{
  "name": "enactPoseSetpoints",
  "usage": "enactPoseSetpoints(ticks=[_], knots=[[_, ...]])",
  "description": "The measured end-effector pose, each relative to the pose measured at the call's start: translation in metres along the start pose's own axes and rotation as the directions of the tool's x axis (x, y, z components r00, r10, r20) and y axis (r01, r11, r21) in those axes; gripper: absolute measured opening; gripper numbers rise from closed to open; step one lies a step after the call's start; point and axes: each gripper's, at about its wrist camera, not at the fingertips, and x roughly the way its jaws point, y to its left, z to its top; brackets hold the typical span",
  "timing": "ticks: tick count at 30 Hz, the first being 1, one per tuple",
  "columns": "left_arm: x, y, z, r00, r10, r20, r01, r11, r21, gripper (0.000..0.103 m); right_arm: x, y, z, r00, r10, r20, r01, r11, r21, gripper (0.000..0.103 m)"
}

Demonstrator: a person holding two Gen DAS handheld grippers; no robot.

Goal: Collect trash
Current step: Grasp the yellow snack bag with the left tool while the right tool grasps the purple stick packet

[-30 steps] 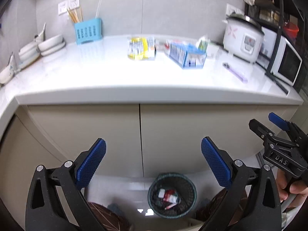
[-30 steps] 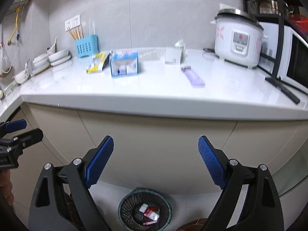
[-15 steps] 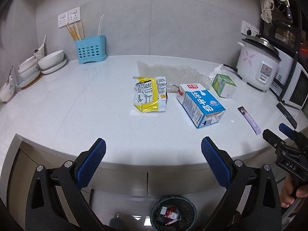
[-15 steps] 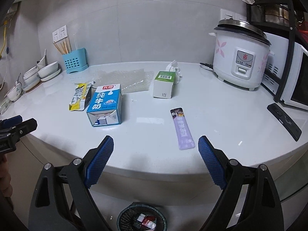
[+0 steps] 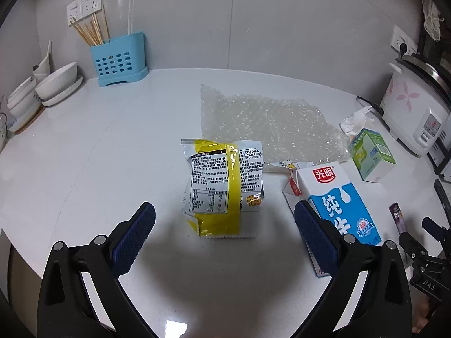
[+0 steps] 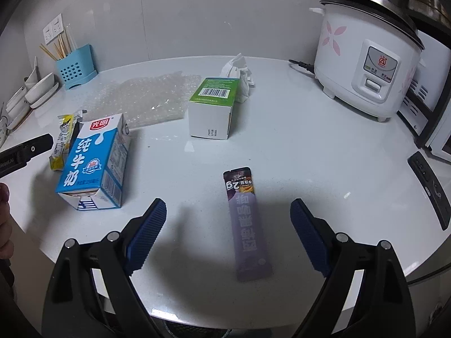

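You see a glossy white countertop (image 5: 84, 152) that mirrors the light. The yellow snack wrapper (image 5: 222, 188) is shiny crinkled foil-plastic; the bubble wrap (image 5: 267, 124) is clear, bumpy film. The milk carton (image 6: 94, 166) and green box (image 6: 214, 107) look like smooth printed card, the purple sachet (image 6: 248, 225) matt. Your left gripper (image 5: 224, 236) has ribbed blue pads (image 5: 135, 239) on black plastic.
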Motion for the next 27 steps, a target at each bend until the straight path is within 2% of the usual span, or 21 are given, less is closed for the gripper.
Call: enactPoseSetpoints(ticks=[9, 15, 18, 21, 22, 26, 27], knots=[[0.049, -0.008, 0.014, 0.999, 0.033, -0.043, -0.033, 0.999, -0.001, 0.097, 0.024, -0.008, 0.001, 0.998, 0.025, -0.061, -0.024, 0.999, 0.021, 0.084], [0.062, -0.008, 0.018, 0.996, 0.057, -0.061, -0.058, 0.998, -0.011, 0.097, 0.029, -0.004, 0.001, 0.997, 0.016, -0.08, -0.016, 1.0, 0.005, 0.077], [0.062, -0.007, 0.017, 0.995, 0.065, -0.072, -0.066, 0.998, -0.012, 0.091, 0.03, -0.004, 0.003, 0.996, 0.005, -0.084, -0.005, 1.0, 0.003, 0.071], [0.06, -0.003, 0.015, 0.993, 0.038, -0.108, -0.041, 0.999, -0.031, 0.077, 0.028, -0.002, 0.004, 0.996, 0.003, -0.087, -0.004, 1.0, -0.004, 0.058], [0.059, -0.002, 0.015, 0.992, 0.036, -0.117, -0.04, 0.999, -0.033, 0.073, 0.027, -0.001, 0.004, 0.996, 0.004, -0.089, -0.005, 1.0, -0.005, 0.051], [0.052, -0.001, 0.014, 0.99, 0.07, -0.123, -0.072, 0.997, -0.013, 0.065, 0.025, 0.003, 0.005, 0.995, 0.005, -0.099, -0.006, 1.0, -0.008, 0.022], [0.05, 0.0, 0.013, 0.989, 0.075, -0.126, -0.078, 0.997, -0.015, 0.063, 0.024, 0.004, 0.005, 0.995, 0.005, -0.101, -0.006, 1.0, -0.009, 0.022]])
